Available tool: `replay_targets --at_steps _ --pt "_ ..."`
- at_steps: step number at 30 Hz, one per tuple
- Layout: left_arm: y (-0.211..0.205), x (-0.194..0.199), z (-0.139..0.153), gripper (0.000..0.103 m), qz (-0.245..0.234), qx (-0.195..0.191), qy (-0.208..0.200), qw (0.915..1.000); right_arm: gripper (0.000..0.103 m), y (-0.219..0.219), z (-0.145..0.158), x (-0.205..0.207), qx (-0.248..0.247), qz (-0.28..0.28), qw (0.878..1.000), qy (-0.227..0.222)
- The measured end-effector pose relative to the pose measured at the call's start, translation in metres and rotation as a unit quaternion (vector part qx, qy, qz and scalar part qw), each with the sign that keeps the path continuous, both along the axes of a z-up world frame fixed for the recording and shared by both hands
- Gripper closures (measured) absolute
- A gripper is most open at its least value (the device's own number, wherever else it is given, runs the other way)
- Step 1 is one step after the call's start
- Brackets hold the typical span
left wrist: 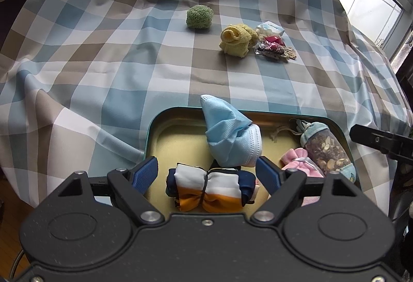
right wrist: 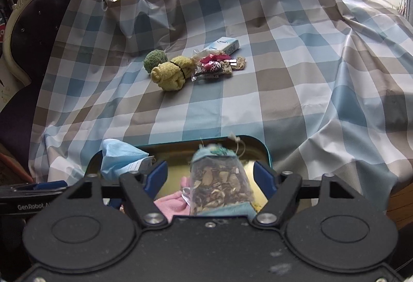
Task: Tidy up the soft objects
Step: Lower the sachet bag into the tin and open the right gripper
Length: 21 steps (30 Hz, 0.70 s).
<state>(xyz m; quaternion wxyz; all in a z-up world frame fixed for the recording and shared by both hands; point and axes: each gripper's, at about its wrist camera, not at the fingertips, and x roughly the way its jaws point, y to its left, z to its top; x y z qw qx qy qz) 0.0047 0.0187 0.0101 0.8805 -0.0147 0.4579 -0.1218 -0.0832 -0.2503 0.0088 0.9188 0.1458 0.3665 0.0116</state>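
The right gripper (right wrist: 209, 178) stands about half open, jaws clear on either side of the sachet (right wrist: 219, 178), a clear pouch of dried petals with blue cloth ends lying in the tin tray (right wrist: 260, 145); the pads do not press it. The left gripper (left wrist: 207, 173) is likewise part open and empty, hanging over the folded striped cloth (left wrist: 210, 190) in the same tray, with the blue face mask (left wrist: 229, 137) at its twelve o'clock and the pink pouch (left wrist: 300, 160) at three.

Still out on the checked bench (left wrist: 103, 49) are the green sponge ball (left wrist: 199, 17), and at its four o'clock the rolled yellow towel (left wrist: 236, 40) and a packet of trinkets (left wrist: 271, 45).

The towel looks light, soft and springy; I judge a grip across its banded middle holds best. The sponge should squash easily, so take it across the centre.
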Motion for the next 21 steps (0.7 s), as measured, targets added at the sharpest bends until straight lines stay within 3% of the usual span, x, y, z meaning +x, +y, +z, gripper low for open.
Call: replay_targets --at_steps 5,21 --pt "0.0 0.0 -0.001 0.024 0.002 0.003 -0.001 1.0 0.026 0.003 0.005 -0.002 -0.02 0.005 1.0 -0.006" --pt "0.001 -0.002 -0.013 0.023 -0.004 0.026 0.023 0.9994 0.023 0.009 -0.006 0.0 -0.025 0.015 0.999 0.038"
